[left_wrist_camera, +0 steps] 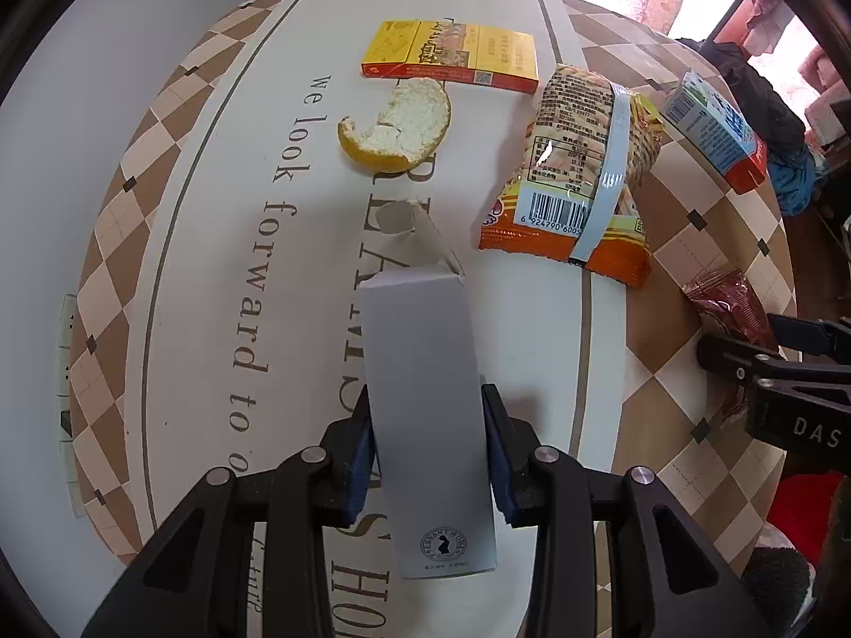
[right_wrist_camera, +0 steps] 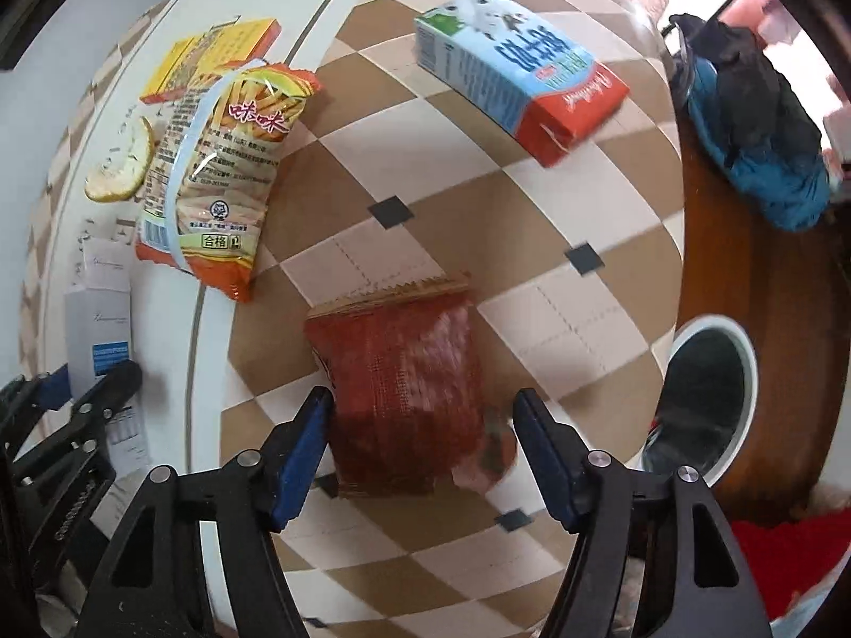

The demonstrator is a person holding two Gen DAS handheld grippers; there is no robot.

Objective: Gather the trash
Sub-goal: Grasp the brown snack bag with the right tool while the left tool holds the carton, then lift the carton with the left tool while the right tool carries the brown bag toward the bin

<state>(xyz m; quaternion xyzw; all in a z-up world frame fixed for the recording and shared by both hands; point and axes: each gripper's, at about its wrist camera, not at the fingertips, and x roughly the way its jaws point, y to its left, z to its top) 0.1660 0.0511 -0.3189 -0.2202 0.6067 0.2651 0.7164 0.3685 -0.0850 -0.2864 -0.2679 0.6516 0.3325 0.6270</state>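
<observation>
My left gripper (left_wrist_camera: 428, 428) is shut on a tall grey carton (left_wrist_camera: 420, 393) with a torn-open top, its pads pressing both sides. The carton also shows at the left of the right wrist view (right_wrist_camera: 101, 329). My right gripper (right_wrist_camera: 423, 425) is open, its fingers either side of a red snack wrapper (right_wrist_camera: 404, 393) lying on the table; the left pad is near the wrapper's edge. In the left wrist view the wrapper (left_wrist_camera: 728, 308) lies at the right with the right gripper (left_wrist_camera: 782, 351) over it.
On the table lie an orange peel (left_wrist_camera: 396, 127), a yellow flat box (left_wrist_camera: 452, 56), an orange chip bag (left_wrist_camera: 580, 170) and a blue-and-red milk carton (right_wrist_camera: 521, 69). A white-rimmed bin (right_wrist_camera: 702, 399) stands on the floor right of the table (right_wrist_camera: 558, 202). Clothes (right_wrist_camera: 755, 122) are piled beyond.
</observation>
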